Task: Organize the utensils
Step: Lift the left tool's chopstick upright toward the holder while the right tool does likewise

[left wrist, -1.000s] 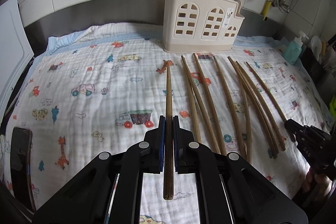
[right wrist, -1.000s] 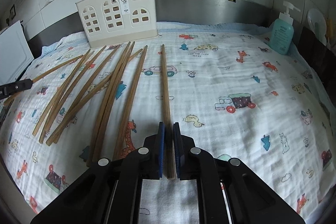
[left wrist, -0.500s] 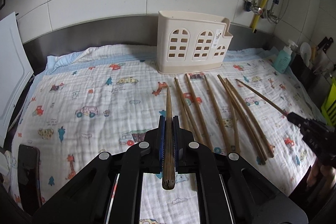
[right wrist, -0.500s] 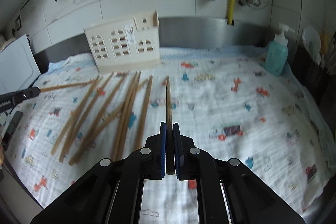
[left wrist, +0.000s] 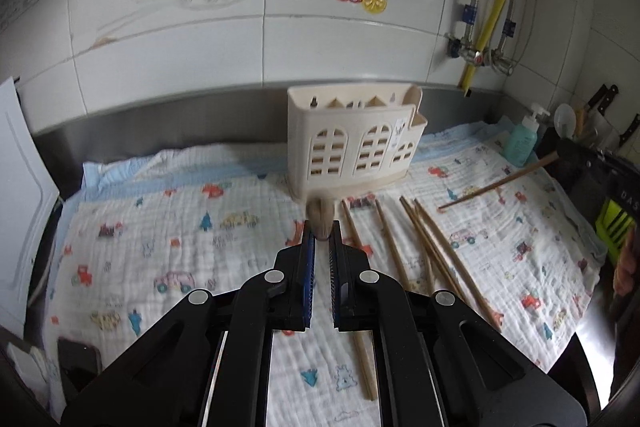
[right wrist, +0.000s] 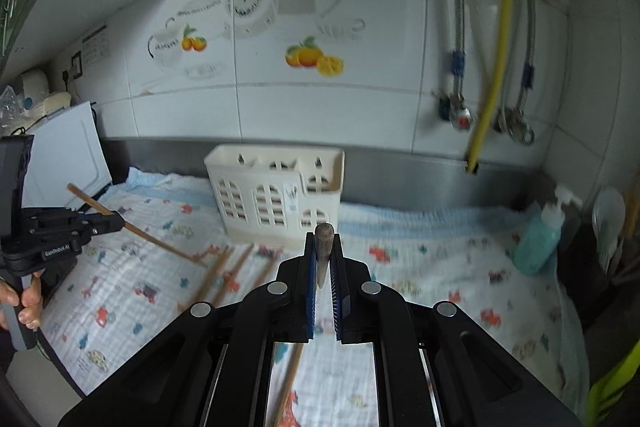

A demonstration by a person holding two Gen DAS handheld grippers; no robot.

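In front of the cream utensil holder (left wrist: 354,143), the left gripper (left wrist: 321,239) and right gripper (right wrist: 324,247) each pinch one chopstick (left wrist: 321,223), end-on; other chopsticks (left wrist: 432,247) lie on the cloth (left wrist: 180,227) before the holder.

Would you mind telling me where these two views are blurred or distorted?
Left wrist view: the held chopstick is a blurred stub at the left gripper; the holder stays fairly sharp; fisheye bends the wall tiles. Right wrist view: motion blur smears the cloth, loose chopsticks and soap bottle; the right gripper stays crisp.
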